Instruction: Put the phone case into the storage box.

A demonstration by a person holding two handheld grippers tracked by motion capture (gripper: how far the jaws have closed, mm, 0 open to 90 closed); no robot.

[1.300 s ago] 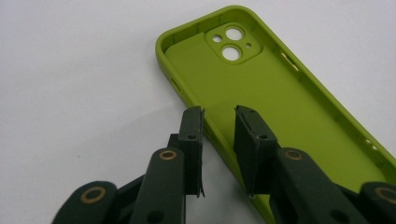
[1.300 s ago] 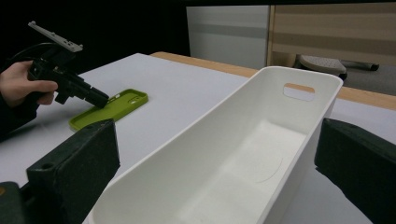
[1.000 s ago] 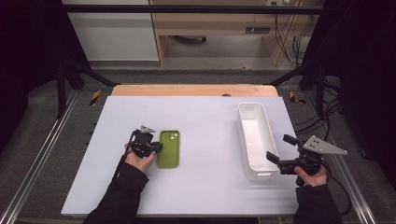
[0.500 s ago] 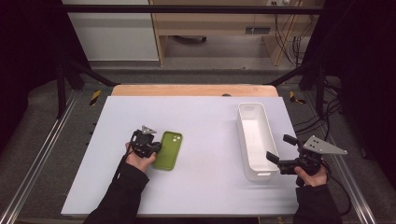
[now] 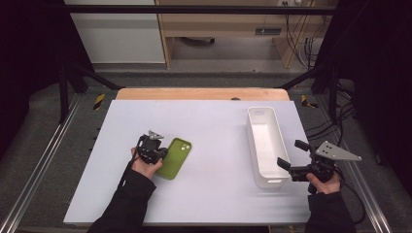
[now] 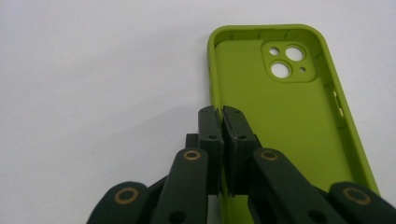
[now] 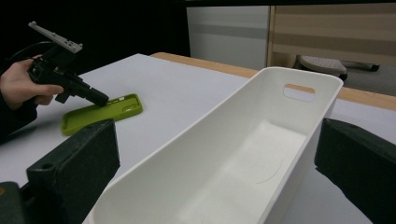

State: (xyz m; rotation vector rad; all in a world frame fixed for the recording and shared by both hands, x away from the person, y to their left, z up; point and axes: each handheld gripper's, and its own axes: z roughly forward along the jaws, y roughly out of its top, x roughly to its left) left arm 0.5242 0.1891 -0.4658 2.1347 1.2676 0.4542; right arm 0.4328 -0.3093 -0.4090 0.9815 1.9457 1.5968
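Because the green phone case (image 6: 285, 116) lies open side up, its thin side wall gives the left gripper (image 6: 222, 113) an edge to bite. At the bottom centre of the left gripper view the two black jaws have just been closing and now stand pinched together on that left wall, a hold that looks suited to dragging or lifting the case.

In the high view the case (image 5: 176, 158) sits left of centre on the white table (image 5: 214, 121), slightly tilted, touching the left gripper (image 5: 158, 154).

Farther right, the right gripper (image 5: 287, 156) waits at the near end of the long white bin (image 5: 265, 145), jaws spread wide on either side of its end wall, probably to steady it as the likely destination. The bin is empty inside.
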